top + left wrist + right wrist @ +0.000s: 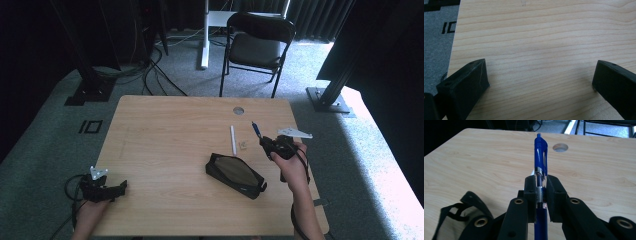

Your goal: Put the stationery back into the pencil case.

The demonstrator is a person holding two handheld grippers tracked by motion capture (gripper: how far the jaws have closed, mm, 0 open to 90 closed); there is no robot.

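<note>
My right gripper (265, 141) (540, 190) is shut on a blue pen (256, 129) (540, 167), held above the right side of the table. The pen's clip end points away from me, past the fingertips (530, 185). Just left of that hand lies a black pencil case (236, 175) (461, 215), its dark mesh panel facing up. A white pen (233, 139) and a small pale eraser (243, 145) lie on the wood beyond the case. My left gripper (121, 187) (540, 82) rests at the table's near left corner, jaws wide apart over bare wood.
The wooden table (165, 135) has a round cable hole (238, 110) (560, 147) near its far edge. A black folding chair (256, 47) stands behind the table on grey carpet. Dark stands and cables sit at the far left and right.
</note>
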